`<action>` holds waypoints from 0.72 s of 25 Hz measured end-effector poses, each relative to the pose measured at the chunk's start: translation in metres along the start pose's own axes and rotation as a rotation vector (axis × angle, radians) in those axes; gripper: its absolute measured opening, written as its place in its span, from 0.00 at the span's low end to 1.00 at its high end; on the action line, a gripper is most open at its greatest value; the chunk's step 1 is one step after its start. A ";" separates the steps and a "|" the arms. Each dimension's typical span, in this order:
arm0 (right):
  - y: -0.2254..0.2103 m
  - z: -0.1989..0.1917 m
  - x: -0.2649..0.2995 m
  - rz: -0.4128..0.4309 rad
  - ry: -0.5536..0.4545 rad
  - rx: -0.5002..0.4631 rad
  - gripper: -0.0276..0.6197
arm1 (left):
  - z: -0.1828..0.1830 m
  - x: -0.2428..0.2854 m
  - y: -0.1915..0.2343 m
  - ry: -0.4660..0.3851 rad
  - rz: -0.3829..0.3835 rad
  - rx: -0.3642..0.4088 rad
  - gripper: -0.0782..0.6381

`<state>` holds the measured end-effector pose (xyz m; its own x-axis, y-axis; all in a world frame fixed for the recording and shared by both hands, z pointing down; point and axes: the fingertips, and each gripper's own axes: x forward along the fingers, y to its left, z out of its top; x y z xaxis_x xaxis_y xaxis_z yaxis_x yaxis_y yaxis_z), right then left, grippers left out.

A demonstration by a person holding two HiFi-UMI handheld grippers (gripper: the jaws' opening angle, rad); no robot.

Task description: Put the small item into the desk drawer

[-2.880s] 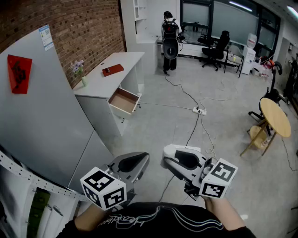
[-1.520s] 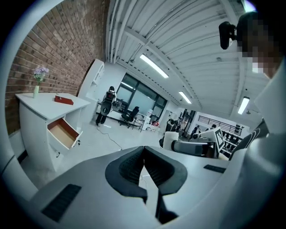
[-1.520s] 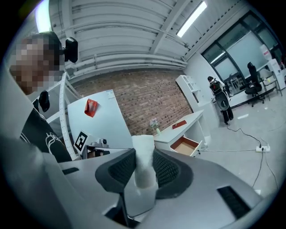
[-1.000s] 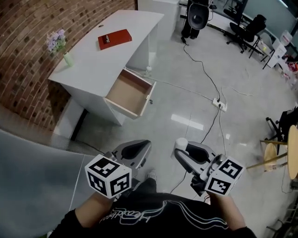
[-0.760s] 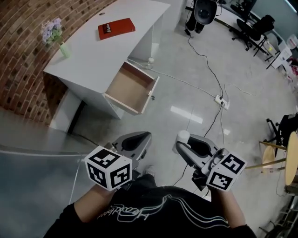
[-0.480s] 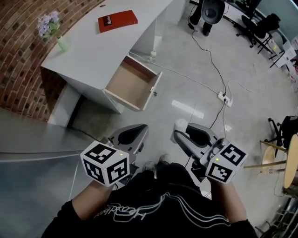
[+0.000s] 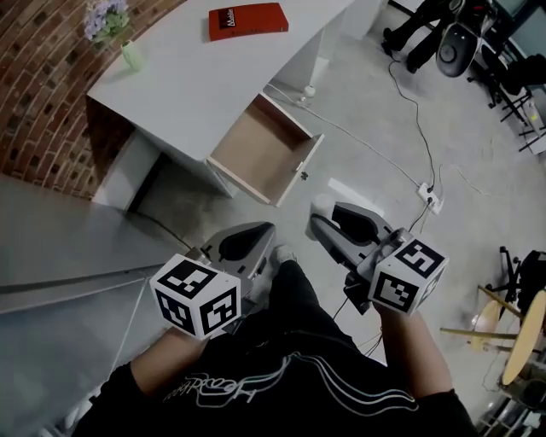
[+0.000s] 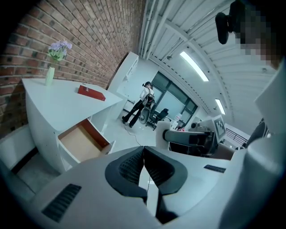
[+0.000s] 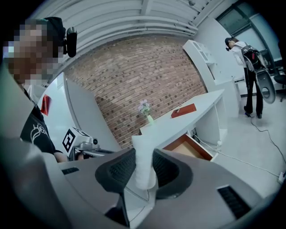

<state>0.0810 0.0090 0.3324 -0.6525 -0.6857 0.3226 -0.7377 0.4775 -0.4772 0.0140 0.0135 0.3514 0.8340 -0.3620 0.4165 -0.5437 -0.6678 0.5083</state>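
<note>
My right gripper (image 7: 323, 224) is shut on a small white cylindrical item (image 7: 322, 205), which stands upright between the dark pads (image 9: 166, 169) in the right gripper view (image 9: 144, 159). The left gripper (image 7: 259, 236) is beside it, shut with nothing in it, its pads meeting (image 8: 143, 164). Both are held above the floor, short of the white desk (image 7: 196, 81). The desk's drawer (image 7: 266, 155) is pulled open and its wooden inside looks bare; it also shows in the gripper views (image 8: 82, 141) (image 9: 188, 150).
A red book (image 7: 247, 20) and a small vase of flowers (image 7: 130, 53) sit on the desk top. A brick wall (image 7: 43, 94) runs behind the desk, with a grey panel (image 7: 60, 247) to the left. Cables and a power strip (image 7: 430, 199) lie on the floor at right.
The view has come closer to the desk, so the open drawer is nearer and larger. Both grippers keep their pose; the right one still holds the white item.
</note>
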 end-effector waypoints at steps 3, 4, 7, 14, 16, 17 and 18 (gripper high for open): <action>-0.025 0.009 0.031 0.033 0.030 0.008 0.25 | 0.006 0.018 0.023 0.012 0.039 -0.020 0.14; -0.033 0.012 0.042 0.046 0.039 0.013 0.25 | 0.008 0.024 0.030 0.015 0.049 -0.027 0.14; -0.056 0.019 0.075 0.077 0.070 0.020 0.25 | 0.015 0.041 0.051 0.023 0.072 -0.053 0.14; -0.111 0.025 0.153 0.098 0.175 -0.029 0.25 | 0.028 0.075 0.106 0.028 0.122 -0.121 0.14; -0.123 0.020 0.175 0.114 0.213 -0.036 0.25 | 0.030 0.083 0.124 0.023 0.138 -0.143 0.14; -0.128 0.017 0.187 0.122 0.233 -0.044 0.25 | 0.030 0.086 0.132 0.021 0.146 -0.154 0.14; -0.133 0.014 0.199 0.127 0.253 -0.057 0.25 | 0.030 0.088 0.140 0.021 0.154 -0.163 0.14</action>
<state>0.0520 -0.1990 0.4488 -0.7577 -0.4628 0.4601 -0.6510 0.5857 -0.4829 0.0145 -0.1312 0.4369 0.7385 -0.4371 0.5134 -0.6742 -0.4911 0.5516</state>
